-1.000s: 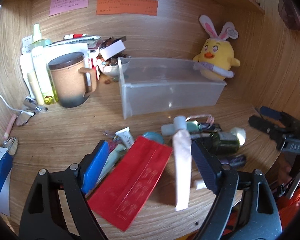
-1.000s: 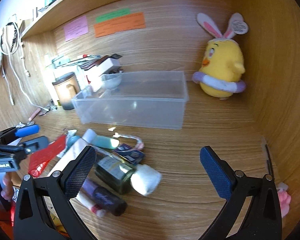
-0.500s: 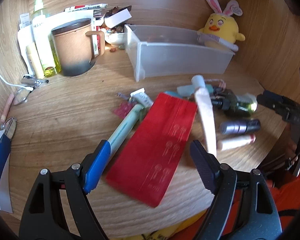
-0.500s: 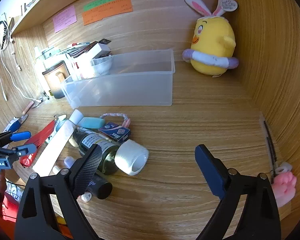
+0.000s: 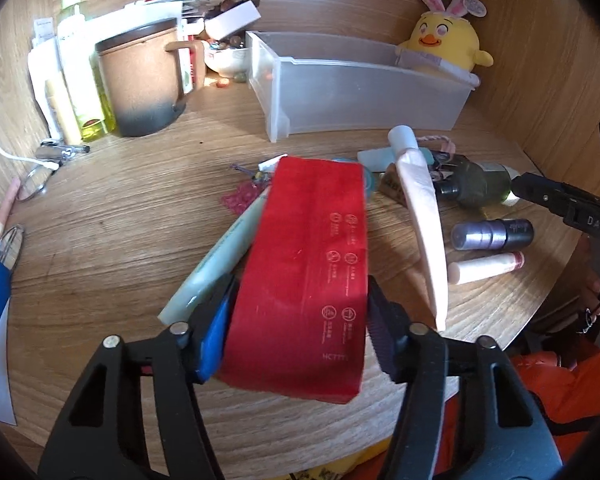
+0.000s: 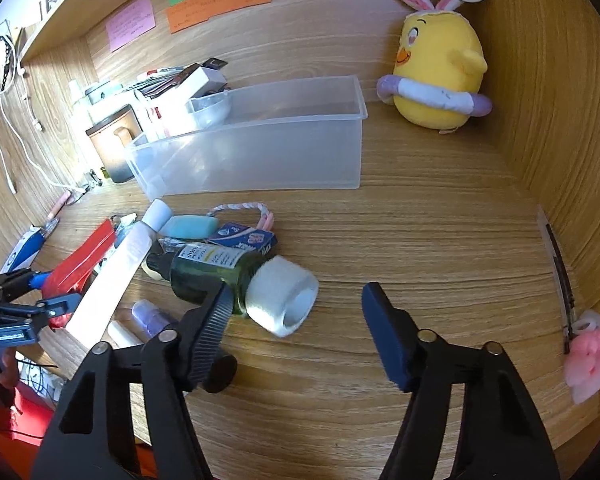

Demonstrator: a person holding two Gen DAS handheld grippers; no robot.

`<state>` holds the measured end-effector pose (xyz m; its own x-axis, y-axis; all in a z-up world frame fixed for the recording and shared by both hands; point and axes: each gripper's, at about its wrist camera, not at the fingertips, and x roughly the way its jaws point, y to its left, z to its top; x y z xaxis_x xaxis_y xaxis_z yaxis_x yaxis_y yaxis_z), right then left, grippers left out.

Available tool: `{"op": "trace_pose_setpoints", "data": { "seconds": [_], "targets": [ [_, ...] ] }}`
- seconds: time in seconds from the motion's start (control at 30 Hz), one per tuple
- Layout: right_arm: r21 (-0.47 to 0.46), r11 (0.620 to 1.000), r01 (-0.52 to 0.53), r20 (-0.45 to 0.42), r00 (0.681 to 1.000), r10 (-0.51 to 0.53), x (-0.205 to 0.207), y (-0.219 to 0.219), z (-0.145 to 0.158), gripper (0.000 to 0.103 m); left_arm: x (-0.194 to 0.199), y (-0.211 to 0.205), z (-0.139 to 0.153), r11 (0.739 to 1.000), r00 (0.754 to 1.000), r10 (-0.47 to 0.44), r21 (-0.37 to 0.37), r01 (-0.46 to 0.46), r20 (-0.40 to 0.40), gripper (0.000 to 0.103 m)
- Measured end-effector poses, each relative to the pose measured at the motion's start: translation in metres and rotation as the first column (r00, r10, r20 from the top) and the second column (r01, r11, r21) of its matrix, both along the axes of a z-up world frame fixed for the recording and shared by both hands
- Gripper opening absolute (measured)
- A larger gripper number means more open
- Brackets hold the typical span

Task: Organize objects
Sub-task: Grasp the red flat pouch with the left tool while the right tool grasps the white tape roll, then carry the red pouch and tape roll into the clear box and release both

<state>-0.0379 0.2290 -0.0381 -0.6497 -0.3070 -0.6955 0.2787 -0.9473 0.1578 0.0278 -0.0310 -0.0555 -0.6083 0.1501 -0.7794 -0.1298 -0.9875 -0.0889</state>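
My left gripper (image 5: 300,308) is shut on a flat red packet (image 5: 312,260), gripping it by its long edges at the near end; the packet also shows in the right wrist view (image 6: 80,264). A pale green tube (image 5: 220,256) lies beside its left edge. A long pearly pink tube (image 5: 420,216), a dark green bottle (image 6: 208,268) with a white cap (image 6: 280,296), a purple bottle (image 5: 492,234) and a pink stick (image 5: 486,268) lie to the right. The clear plastic bin (image 6: 260,148) stands behind. My right gripper (image 6: 296,312) is open and empty by the green bottle.
A brown lidded mug (image 5: 140,80), spray bottles (image 5: 76,64) and a bowl (image 5: 224,60) crowd the back left. A yellow plush chick (image 6: 436,76) sits at the back right. A pink hair clip (image 6: 584,356) lies at the desk's right edge. The desk's front edge is close.
My left gripper moved forward and closed on the near end of the red packet, which has turned to lie along the fingers. My right gripper came closer to the green bottle, narrowing somewhat.
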Motion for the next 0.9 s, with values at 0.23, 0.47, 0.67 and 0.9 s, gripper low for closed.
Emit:
{"op": "trace_pose_setpoints", "data": {
  "seconds": [0.23, 0.47, 0.67, 0.9],
  "targets": [
    [0.006, 1.0, 0.014, 0.008, 1.0, -0.015, -0.007, 0.0, -0.003, 0.062, -0.008, 0.005, 0.0, 1.0, 1.0, 0.01, 0.011, -0.01, -0.023, 0.054],
    [0.005, 1.0, 0.027, -0.006, 1.0, -0.027, -0.018, -0.005, -0.002, 0.058, -0.009, 0.006, 0.01, 0.999, 0.997, 0.037, 0.024, -0.035, -0.064, 0.054],
    [0.006, 1.0, 0.021, 0.021, 1.0, -0.021, -0.025, -0.008, -0.006, 0.037, -0.01, 0.009, 0.032, 0.999, 0.99, 0.045, 0.024, -0.043, -0.131, 0.054],
    [0.004, 0.999, 0.046, -0.021, 0.999, -0.046, -0.019, 0.0, 0.001, 0.036, -0.015, 0.01, 0.052, 0.998, 0.978, 0.061, 0.041, -0.054, -0.199, 0.054]
  ]
}}
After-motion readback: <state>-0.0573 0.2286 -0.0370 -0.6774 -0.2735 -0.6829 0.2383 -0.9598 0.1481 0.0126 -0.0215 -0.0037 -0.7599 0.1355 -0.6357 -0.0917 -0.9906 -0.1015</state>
